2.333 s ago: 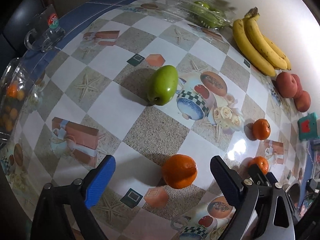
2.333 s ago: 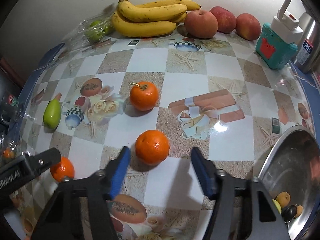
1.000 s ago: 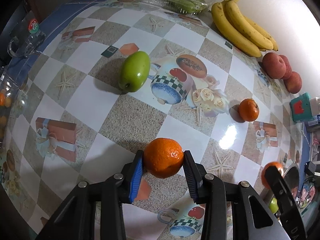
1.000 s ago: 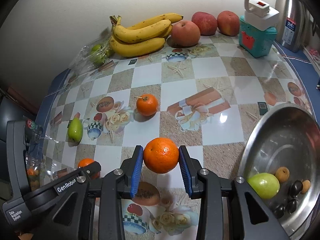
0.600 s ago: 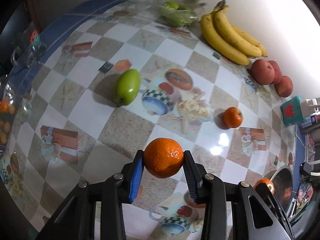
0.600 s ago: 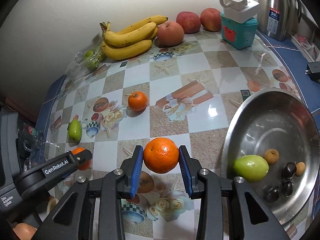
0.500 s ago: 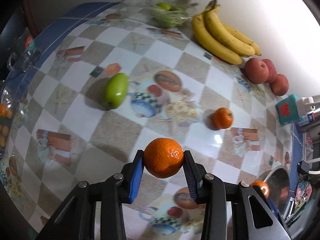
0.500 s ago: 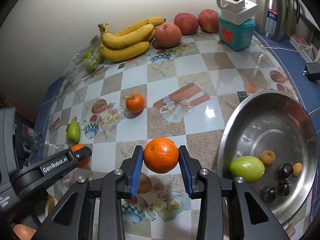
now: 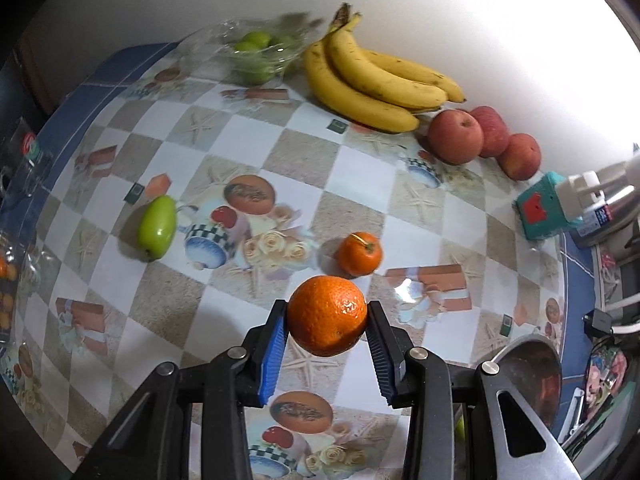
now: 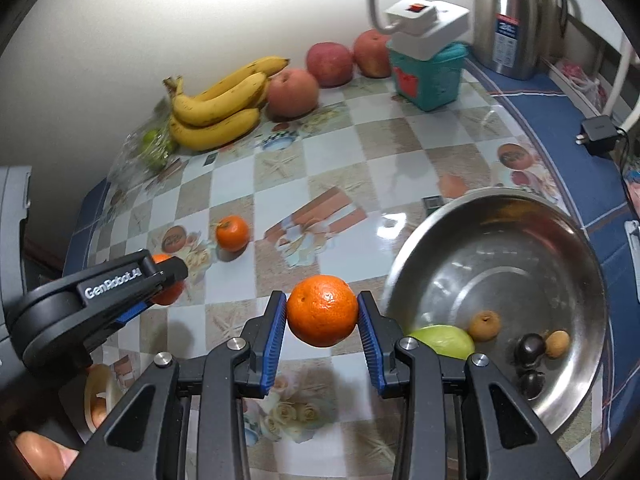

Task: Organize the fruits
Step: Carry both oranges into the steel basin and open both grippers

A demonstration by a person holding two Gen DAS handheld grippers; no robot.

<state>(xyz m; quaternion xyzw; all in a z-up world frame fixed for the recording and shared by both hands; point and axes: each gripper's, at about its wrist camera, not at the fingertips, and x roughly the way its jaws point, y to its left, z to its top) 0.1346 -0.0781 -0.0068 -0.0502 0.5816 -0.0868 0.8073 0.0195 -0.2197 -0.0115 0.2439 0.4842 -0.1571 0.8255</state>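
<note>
My left gripper point(image 9: 327, 327) is shut on an orange point(image 9: 327, 320) and holds it above the table. My right gripper point(image 10: 322, 318) is shut on another orange point(image 10: 322, 314), held up just left of the steel bowl point(image 10: 560, 384). The bowl holds a green pear point(image 10: 442, 341) and several small fruits. A third orange with a stem point(image 9: 359, 253) sits on the table; it also shows in the right wrist view point(image 10: 232, 233). A green fruit point(image 9: 157, 226) lies at the left. The left gripper also shows in the right wrist view point(image 10: 168, 276).
Bananas point(image 9: 372, 76), red apples point(image 9: 456, 136) and a bag of green fruit point(image 9: 252, 50) line the wall. A teal box point(image 10: 430, 72) with a white plug and a steel kettle point(image 10: 516, 20) stand at the back right. A black charger point(image 10: 598, 132) lies on the blue border.
Both grippers closed on their oranges and lifted them. Both have since moved right towards the bowl, which now fills more of the right wrist view.
</note>
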